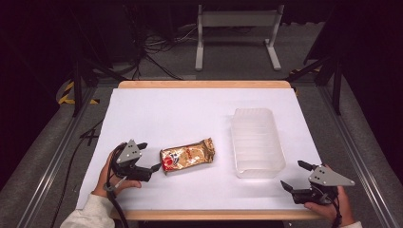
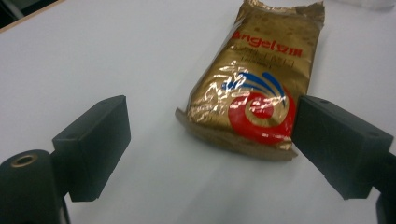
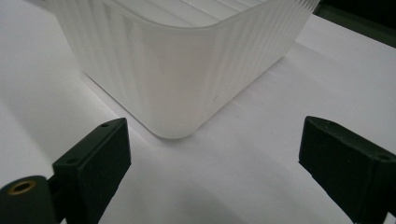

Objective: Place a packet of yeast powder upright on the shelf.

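One gold foil packet with a red swirl (image 1: 187,156) is seen lying flat on the white table (image 1: 190,114), left of the one translucent ribbed plastic tub (image 1: 257,142). The left gripper (image 1: 148,156) is held low, just beside the packet's near end, jaws spread wide around nothing. The right gripper (image 1: 295,175) is pointed at the tub's near corner, jaws likewise wide and empty.

High view looks down and forward over the whole white table (image 1: 190,114), while the left gripper view sits low and close on the gold foil packet (image 2: 257,88) and the right gripper view hugs the ribbed plastic tub's (image 3: 187,70) corner, both seen from above too.
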Tool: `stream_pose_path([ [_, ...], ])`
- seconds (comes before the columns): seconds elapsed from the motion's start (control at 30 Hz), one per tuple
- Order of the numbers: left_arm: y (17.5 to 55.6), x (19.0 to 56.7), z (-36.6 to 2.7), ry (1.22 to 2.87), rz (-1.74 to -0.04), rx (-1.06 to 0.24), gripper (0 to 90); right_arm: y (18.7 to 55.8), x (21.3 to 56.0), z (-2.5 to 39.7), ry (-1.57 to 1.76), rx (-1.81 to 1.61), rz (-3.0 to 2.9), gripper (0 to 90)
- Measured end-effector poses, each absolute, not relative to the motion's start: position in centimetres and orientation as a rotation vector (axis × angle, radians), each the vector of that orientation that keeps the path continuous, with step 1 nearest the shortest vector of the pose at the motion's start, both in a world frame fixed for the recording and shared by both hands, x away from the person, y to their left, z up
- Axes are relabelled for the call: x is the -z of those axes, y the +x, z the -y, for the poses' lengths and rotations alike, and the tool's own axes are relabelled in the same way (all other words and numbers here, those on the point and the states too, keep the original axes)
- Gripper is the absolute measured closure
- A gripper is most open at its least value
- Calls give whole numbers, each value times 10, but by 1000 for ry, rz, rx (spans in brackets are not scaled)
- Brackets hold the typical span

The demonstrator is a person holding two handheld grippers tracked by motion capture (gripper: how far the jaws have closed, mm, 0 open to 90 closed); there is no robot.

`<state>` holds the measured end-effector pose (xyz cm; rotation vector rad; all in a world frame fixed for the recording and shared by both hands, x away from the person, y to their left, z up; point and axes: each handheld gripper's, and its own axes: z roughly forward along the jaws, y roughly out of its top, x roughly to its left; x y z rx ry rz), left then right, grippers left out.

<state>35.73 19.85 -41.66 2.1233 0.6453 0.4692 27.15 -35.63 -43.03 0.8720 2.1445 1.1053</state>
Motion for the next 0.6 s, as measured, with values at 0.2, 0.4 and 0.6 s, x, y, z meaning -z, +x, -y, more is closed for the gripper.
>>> stream_pose_path([
  [0.2, 370, 411, -183, 2151, -615, -433, 128, 272, 431, 356, 875, -1105, -2151, 97],
  [0.4, 386, 401, -157, 2197, -555, -366, 123, 272, 431, 356, 871, -1099, -2157, 97],
  [0.6, 399, 396, -132, 2224, -512, -337, 149, 271, 431, 357, 874, -1103, -2157, 97],
])
